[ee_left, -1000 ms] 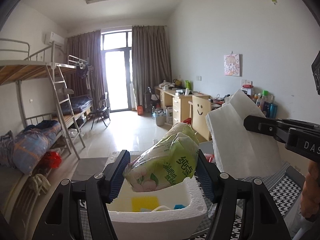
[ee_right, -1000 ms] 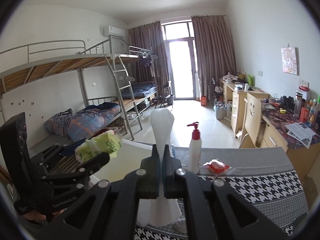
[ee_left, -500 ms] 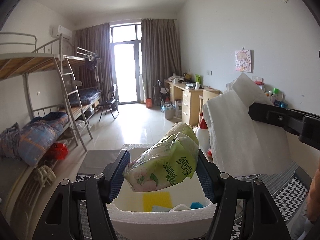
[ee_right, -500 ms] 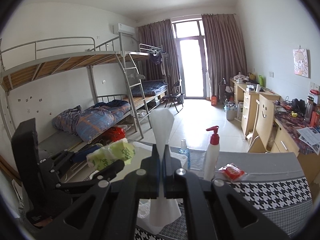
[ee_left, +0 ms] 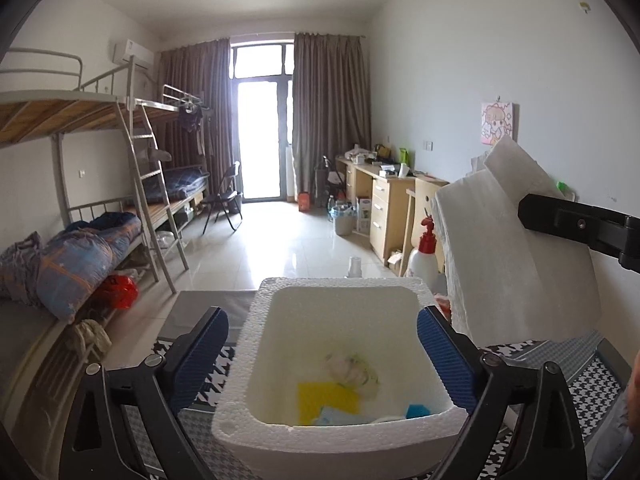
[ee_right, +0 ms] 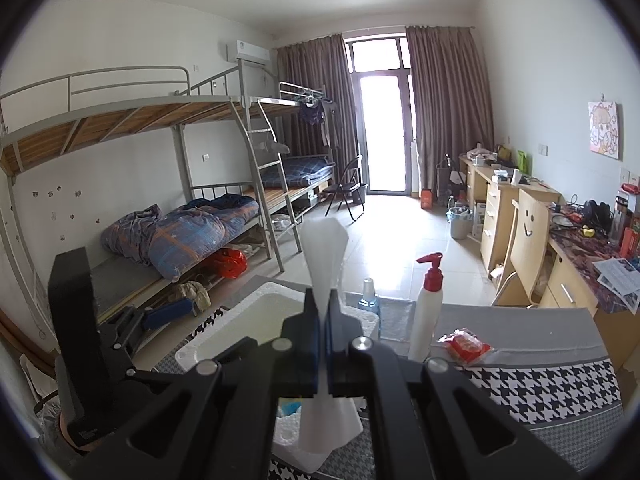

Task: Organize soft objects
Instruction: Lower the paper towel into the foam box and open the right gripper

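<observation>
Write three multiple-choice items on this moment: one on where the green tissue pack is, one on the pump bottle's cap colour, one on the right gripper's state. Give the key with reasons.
1. Where is the tissue pack?
A. inside the foam box
B. on the bunk bed
C. on the desk

2. What colour is the pump bottle cap?
A. blue
B. red
C. yellow

3. What is the right gripper doing?
A. standing wide open
B. clamping a bottle
C. shut on the white sheet

Key: 1 A, the pack lies on the box floor below the left gripper, whose jaws are opening with nothing between them. 2 B, the pump head is red. 3 C, the sheet sticks up from the closed pads.
</observation>
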